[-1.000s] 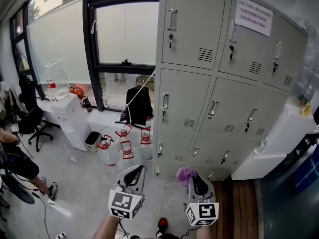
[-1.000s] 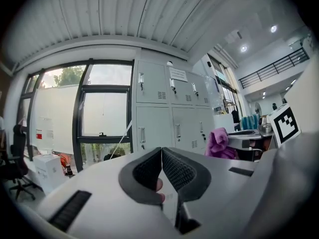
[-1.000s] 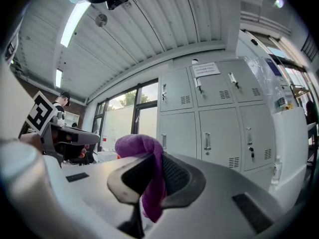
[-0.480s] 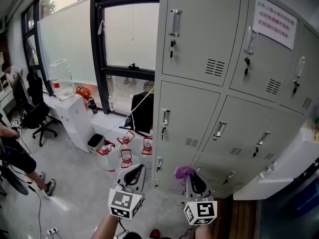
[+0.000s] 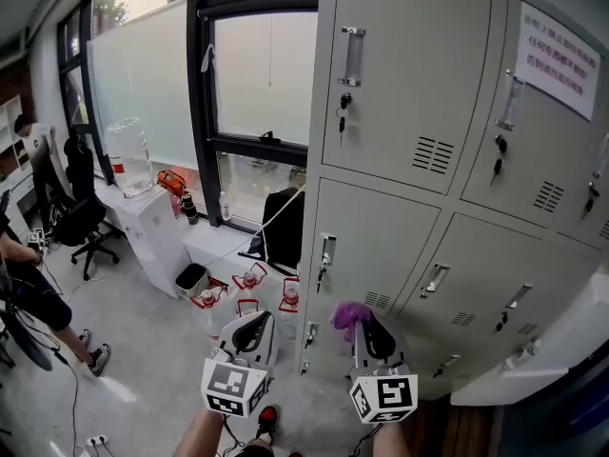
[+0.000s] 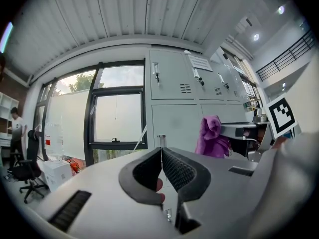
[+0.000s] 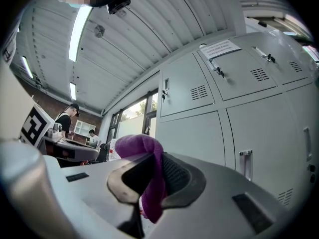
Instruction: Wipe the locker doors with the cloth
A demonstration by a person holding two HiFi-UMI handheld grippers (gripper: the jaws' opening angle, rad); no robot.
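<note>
A bank of grey metal lockers (image 5: 428, 141) fills the right of the head view, its doors shut with handles and keys. My right gripper (image 5: 364, 327) is shut on a purple cloth (image 5: 348, 316), which bunches above its jaws a little short of the middle-row door (image 5: 376, 246). The same cloth (image 7: 144, 156) hangs between the jaws in the right gripper view, with locker doors (image 7: 199, 128) ahead. My left gripper (image 5: 253, 329) is shut and holds nothing, left of the right one. In the left gripper view its jaws (image 6: 161, 159) meet, and the cloth (image 6: 212, 137) shows to the right.
A tall window (image 5: 257, 74) stands left of the lockers. Below it are a white water dispenser (image 5: 152, 222), a black bag (image 5: 285, 231) and several water jugs (image 5: 249, 284) on the floor. People sit at the far left beside an office chair (image 5: 81, 227). A paper notice (image 5: 561, 60) is on an upper door.
The view has moved closer to the lockers and tilted up. Both grippers have stayed low in the frame, the right one still holding the cloth.
</note>
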